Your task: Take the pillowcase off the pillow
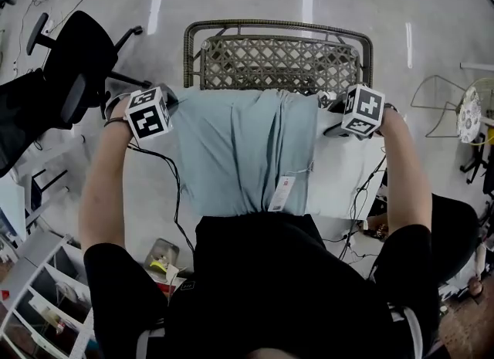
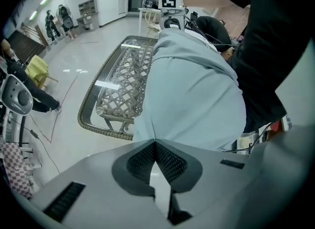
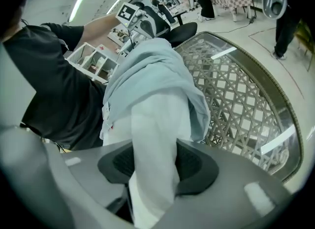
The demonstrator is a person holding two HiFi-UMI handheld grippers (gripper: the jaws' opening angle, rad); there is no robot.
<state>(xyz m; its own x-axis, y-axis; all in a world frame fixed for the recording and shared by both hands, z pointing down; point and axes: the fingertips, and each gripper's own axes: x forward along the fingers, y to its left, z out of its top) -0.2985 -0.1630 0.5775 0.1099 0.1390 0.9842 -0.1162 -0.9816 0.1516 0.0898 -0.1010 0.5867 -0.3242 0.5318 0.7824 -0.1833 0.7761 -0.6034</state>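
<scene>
While left tongs (image 2: 155, 142) pinch pillowcase (image 2: 197, 90) shut, right tongs (image 3: 153, 149) half-wide, clamping white pillow (image 3: 157, 119).

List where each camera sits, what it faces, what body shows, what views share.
Head view: on the person's head, steeply down at pillowcase and wicker table; arms, torso show.
Left gripper view: on left gripper, shut on pillowcase; torso at right.
Right gripper view: on right gripper, clamping white pillow; torso at left.
Shared: all show pillowcase, wicker table.
</scene>
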